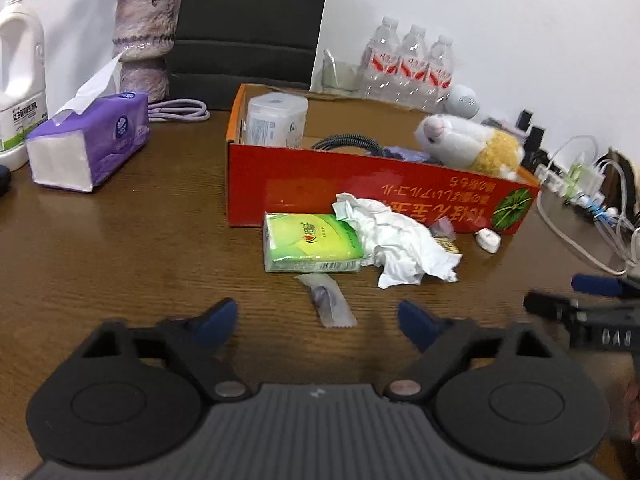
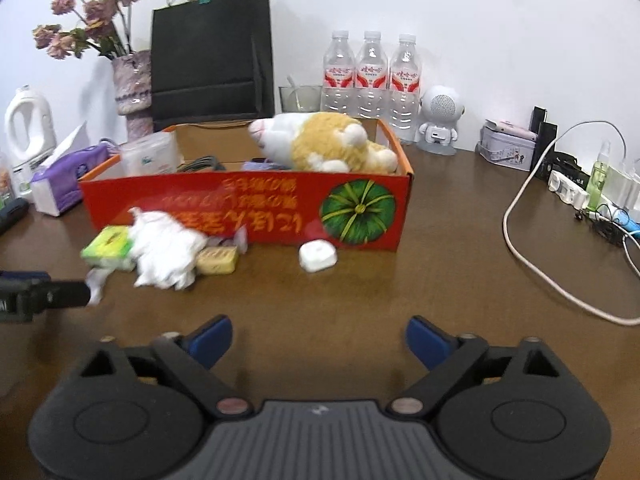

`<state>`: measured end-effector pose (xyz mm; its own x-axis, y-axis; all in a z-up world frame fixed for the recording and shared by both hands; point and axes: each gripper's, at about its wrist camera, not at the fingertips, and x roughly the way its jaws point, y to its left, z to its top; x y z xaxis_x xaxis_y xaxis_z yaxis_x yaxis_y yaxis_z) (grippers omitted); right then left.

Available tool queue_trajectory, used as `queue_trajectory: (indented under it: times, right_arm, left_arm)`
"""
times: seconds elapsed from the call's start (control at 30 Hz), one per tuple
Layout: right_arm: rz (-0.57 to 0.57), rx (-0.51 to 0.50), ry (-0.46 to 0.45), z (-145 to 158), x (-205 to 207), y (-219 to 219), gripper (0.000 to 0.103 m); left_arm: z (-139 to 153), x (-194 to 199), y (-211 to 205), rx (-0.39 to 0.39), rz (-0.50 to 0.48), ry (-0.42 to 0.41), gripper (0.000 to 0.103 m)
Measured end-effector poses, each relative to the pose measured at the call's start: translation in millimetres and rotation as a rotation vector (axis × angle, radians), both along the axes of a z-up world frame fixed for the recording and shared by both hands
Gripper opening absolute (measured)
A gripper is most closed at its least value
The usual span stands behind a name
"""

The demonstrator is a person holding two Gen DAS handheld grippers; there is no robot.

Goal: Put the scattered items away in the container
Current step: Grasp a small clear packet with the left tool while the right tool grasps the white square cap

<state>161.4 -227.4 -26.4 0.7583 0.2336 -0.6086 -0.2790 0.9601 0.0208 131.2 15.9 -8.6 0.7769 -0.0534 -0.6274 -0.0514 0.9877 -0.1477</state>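
A red cardboard box [image 1: 360, 196] [image 2: 248, 208] stands on the brown table, holding a white-and-yellow plush toy [image 2: 328, 144], a cable and a plastic tub. In front of it lie a green tissue pack [image 1: 312, 246], a crumpled white tissue [image 1: 400, 240], a yellowish block [image 2: 218, 262] and a small white case [image 2: 318, 256]. A small clear-wrapped item [image 1: 328, 300] lies between the fingers of my left gripper [image 1: 316, 316], which is open and not touching it. My right gripper [image 2: 318, 330] is open over bare table, short of the white case.
A purple tissue pack [image 1: 92, 148], white jug [image 1: 20, 92] and vase [image 1: 144, 40] stand at the left. Behind the box are a black bag [image 2: 212, 52], water bottles [image 2: 372, 76] and a white speaker figure [image 2: 440, 120]. Cables and a power strip [image 2: 580, 196] crowd the right.
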Motion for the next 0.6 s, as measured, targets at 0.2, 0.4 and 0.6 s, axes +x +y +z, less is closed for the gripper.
queue_trajectory:
  times: [0.2,0.4,0.6]
  right_arm:
    - [-0.012,-0.006,-0.001,-7.2,43.5,10.9,0.071]
    - [-0.041,0.006,0.007,-11.0,73.3,17.1,0.045]
    - [-0.017,0.027,-0.004,-10.1,68.5,18.5,0.026]
  left_arm:
    - [-2.9,9.1,-4.3,-0.001,0.029,-0.010,0.064]
    - [-4.7,13.2,-10.5,0.060,0.038,-0.023,0.040]
    - [-6.4,12.2,-4.5,0.038,0.049,-0.039,0.021]
